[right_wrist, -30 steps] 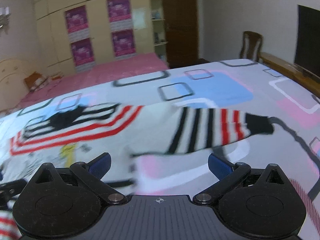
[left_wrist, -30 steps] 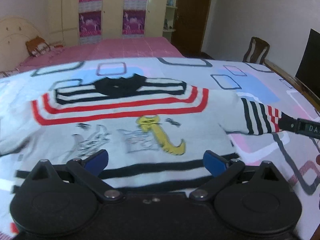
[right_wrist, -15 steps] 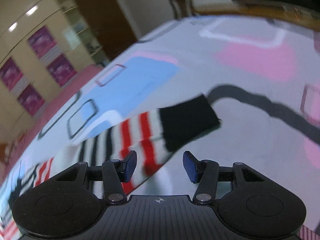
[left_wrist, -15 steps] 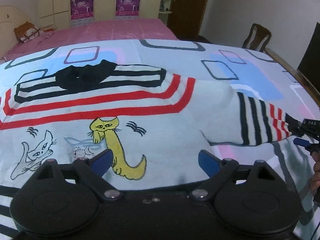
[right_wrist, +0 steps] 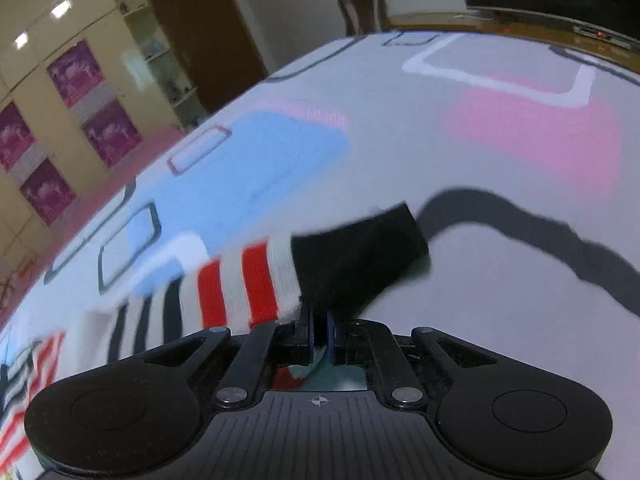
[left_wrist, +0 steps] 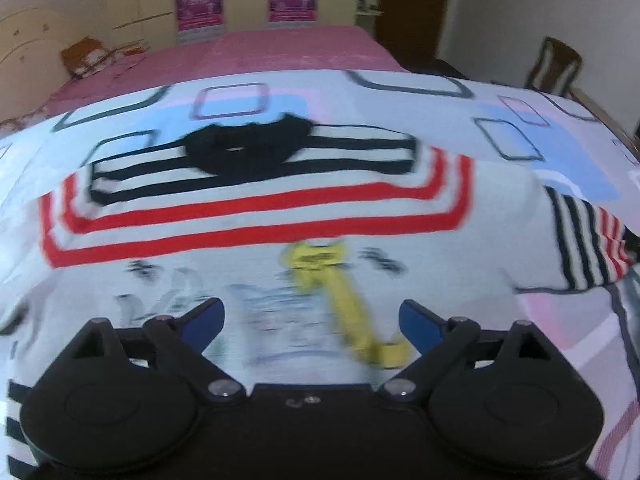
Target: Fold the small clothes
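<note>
The sweater (left_wrist: pixel 256 216) lies flat across the bed (right_wrist: pixel 500 128), collar toward the far edge. The right tongs (right_wrist: pixel 319 334) have just closed on the black cuff (right_wrist: pixel 360 256), with bare quilt beyond toward the bed's wooden edge. The left tongs (left_wrist: pixel 310 316) gape over the sweater's front, gripping nothing.

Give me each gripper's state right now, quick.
Left gripper: open, nothing between its fingers, over the sweater's front.
Right gripper: just closed, pinching the black cuff of the striped sleeve.
</note>
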{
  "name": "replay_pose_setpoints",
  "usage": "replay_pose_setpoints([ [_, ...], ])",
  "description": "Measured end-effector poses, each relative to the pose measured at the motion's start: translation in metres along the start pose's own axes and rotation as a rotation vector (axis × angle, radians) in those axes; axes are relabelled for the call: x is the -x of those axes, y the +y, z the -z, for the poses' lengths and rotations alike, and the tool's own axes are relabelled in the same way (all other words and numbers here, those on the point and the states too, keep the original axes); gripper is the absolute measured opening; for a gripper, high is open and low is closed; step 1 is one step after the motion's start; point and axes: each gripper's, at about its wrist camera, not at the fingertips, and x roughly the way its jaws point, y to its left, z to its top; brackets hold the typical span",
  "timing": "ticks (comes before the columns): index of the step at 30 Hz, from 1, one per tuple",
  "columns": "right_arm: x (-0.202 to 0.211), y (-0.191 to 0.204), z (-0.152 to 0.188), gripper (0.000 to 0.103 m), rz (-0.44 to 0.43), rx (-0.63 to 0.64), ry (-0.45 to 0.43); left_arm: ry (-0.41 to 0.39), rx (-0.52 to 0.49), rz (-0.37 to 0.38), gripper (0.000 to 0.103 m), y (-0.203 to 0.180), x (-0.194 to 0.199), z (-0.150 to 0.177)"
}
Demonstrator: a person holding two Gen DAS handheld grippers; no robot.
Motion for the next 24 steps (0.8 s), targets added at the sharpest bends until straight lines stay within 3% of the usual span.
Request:
replay_pose_setpoints([
  [3,0.028,0.049,0.002,0.005,-0.083,0.116,-0.077,-0.016,0.046,-0.021,0.094,0.039,0.001,0.003],
  [7,0.056,0.141,0.034,0.005,-0.238,0.322,-0.083,0.003,0.097,-0.024,0.090,0.087,-0.005,0.005],
  [9,0.063,0.188,0.061,0.005,-0.325,0.395,-0.048,-0.012,0.124,-0.006,0.081,0.111,0.000,0.006],
  [16,0.080,0.325,0.175,0.005,-0.546,0.626,0.088,-0.091,0.247,-0.009,0.076,0.188,0.029,0.019],
  [20,0.078,0.373,0.236,0.005,-0.613,0.768,0.168,-0.092,0.297,-0.001,0.073,0.217,0.034,0.030],
  [24,0.055,0.392,0.277,0.005,-0.592,0.853,0.254,-0.096,0.317,0.005,0.075,0.229,0.036,0.035],
])
